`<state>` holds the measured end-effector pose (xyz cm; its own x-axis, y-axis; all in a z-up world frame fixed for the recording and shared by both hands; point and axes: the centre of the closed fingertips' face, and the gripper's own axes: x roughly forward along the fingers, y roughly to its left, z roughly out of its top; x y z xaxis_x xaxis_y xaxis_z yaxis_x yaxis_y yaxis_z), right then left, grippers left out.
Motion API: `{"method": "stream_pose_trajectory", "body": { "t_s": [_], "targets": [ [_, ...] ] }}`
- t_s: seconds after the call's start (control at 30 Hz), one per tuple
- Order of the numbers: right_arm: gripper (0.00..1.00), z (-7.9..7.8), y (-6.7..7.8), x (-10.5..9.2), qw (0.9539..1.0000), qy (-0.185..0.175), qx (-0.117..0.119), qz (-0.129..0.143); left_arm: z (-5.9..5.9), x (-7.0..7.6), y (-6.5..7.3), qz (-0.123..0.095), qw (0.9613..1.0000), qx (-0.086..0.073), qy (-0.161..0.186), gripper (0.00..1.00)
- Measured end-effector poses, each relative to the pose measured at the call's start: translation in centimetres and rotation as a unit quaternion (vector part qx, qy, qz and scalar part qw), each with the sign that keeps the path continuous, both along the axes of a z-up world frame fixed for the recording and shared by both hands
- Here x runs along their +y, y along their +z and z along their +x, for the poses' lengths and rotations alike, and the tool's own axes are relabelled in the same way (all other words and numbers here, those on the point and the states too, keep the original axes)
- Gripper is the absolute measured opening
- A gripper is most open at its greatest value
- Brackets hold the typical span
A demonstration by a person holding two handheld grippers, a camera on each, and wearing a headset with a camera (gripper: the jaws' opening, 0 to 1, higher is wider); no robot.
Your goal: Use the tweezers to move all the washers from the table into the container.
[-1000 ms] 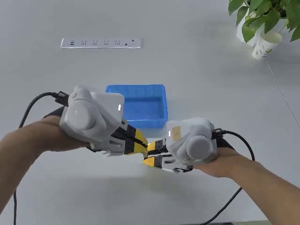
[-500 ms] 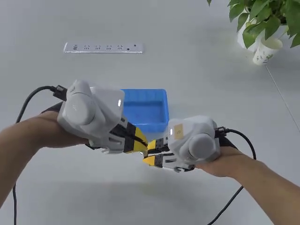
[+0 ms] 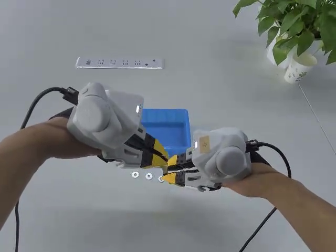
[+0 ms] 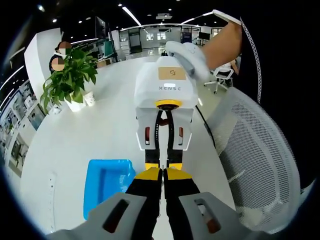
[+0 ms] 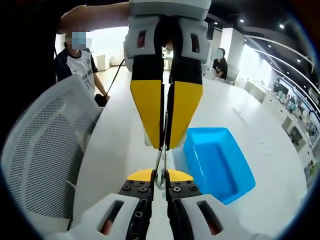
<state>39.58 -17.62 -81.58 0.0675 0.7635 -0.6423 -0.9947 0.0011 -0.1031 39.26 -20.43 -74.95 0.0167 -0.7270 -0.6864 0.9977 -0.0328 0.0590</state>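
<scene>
— three small silver ring washers [image 3: 148, 176] have just come into sight, lower centre of the head view. did they move?

— no. i'd say the view tipped and the grippers rode up toward the blue rectangular plastic container [image 3: 167, 125], uncovering them. they lie in a row on the white worktop [image 3: 210, 79], near the container's front wall.

— and the claws?

— tip to tip, as before. in the right gripper view the left claw [image 5: 165, 142] is pinched narrow on the thin silver metal tweezers [image 5: 159, 167], and the right claw [image 5: 159, 181] is closed on their other end.

— anything in the container yet?

— no washers that i can see. it looks like the tweezers are being passed or re-gripped, so picking hasn't begun.
</scene>
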Motion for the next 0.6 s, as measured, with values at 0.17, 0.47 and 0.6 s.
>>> {"method": "stream_pose_trajectory", "body": {
  "t_s": [0.17,0.47,0.6],
  "targets": [
    [0.09,0.8,0.6,0.1,1.0000,-0.003,-0.005,0.003,0.7,0.1,0.6,0.001,1.0000,-0.004,-0.002,0.04],
    [0.09,2.3,1.8,0.3,0.9997,-0.009,-0.019,0.008,2.1,0.3,1.8,0.003,0.9999,-0.012,-0.004,0.04],
    [0.09,3.1,2.3,0.3,0.9996,-0.009,-0.025,0.009,2.8,0.4,2.1,0.003,0.9998,-0.017,-0.004,0.04]
  ]
}}
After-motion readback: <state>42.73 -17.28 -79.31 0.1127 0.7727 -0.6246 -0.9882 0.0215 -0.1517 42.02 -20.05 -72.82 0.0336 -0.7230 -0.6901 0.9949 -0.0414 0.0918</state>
